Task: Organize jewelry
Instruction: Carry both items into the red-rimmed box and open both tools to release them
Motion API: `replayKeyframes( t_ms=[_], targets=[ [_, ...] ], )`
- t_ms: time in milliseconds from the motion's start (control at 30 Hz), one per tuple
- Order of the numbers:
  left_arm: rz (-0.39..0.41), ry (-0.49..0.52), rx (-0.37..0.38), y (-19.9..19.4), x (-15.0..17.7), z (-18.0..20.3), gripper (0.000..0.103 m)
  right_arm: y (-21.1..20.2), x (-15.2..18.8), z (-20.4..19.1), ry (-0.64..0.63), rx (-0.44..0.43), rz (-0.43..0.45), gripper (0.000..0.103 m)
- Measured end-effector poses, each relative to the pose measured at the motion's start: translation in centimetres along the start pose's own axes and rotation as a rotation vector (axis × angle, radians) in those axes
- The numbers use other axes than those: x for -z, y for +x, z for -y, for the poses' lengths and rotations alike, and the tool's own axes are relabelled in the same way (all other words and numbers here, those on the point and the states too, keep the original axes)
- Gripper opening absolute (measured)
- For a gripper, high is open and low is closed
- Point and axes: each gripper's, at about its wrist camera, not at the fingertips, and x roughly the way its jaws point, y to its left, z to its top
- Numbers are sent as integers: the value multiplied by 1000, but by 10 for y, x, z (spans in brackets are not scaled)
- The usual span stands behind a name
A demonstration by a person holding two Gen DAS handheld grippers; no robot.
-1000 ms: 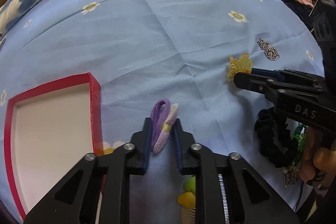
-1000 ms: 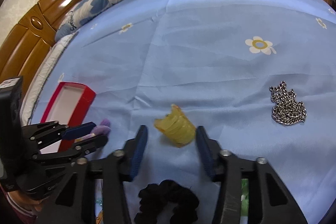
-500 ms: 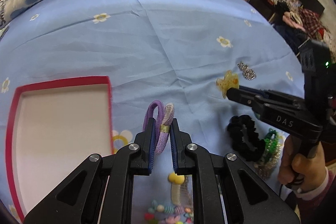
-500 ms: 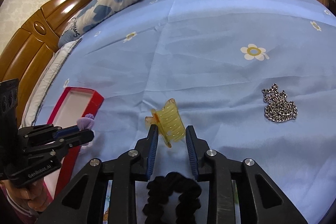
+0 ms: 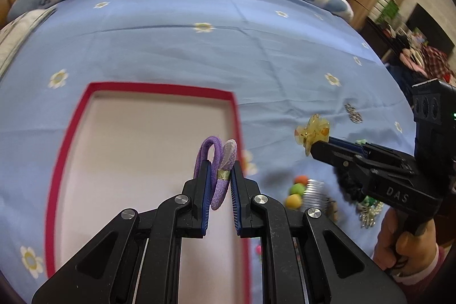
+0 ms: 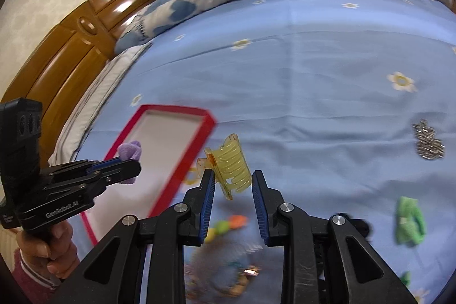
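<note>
Your left gripper [image 5: 219,175], marked "GenRobot.AI", is clamped on the purple hair ties [image 5: 218,161] and held level above the red-rimmed box [image 5: 148,87], over its right half. Your right gripper [image 6: 232,184], marked "DAS", pinches the yellow claw clip [image 6: 230,167] in the air, just right of the box's near corner. A silver chain [image 6: 427,143] lies on the blue bedsheet [image 6: 313,61], well right of the box.

Even indoor light (motion-blurred, fisheye-warped)
</note>
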Motion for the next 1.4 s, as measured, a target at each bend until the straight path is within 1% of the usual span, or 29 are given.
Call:
replayKeyframes(
  t_ms=[133, 300, 433, 500, 600, 800, 1067, 1100, 1167, 1200, 1233, 1400],
  targets=[
    [5, -36, -28, -6, 6, -24, 11, 14, -2, -28, -34, -38, -14, 27],
    [-4, -73, -64, -3, 10, -50, 11, 37, -10, -64, -81, -73, -34, 27],
    [-21, -104, -84, 6, 12, -72, 11, 56, -14, -84, -117, -76, -61, 27],
    [-28, -111, -92, 9, 13, -80, 11, 70, -15, -91, -136, -64, -84, 27],
    [-43, -115, -108, 18, 13, -89, 11, 87, -15, -95, -150, -44, -114, 27],
    [-60, -105, -135, 31, 14, -92, 12, 103, -12, -99, -177, -14, -146, 27],
    [-79, -100, -148, 39, 18, -95, 13, 117, -10, -99, -188, -8, -172, 27],
    [-81, -103, -147, 39, 18, -96, 14, 117, -10, -100, -190, -7, -174, 27],
    [-84, -110, -148, 40, 17, -96, 21, 118, -11, -100, -189, -11, -178, 28],
    [-84, -112, -148, 40, 16, -96, 26, 119, -11, -99, -186, -14, -182, 29],
    [-82, -112, -149, 40, 16, -96, 29, 119, -11, -100, -184, -15, -184, 30],
    [-84, -104, -158, 38, 19, -94, 29, 118, -11, -98, -171, -20, -184, 31]
  ],
)
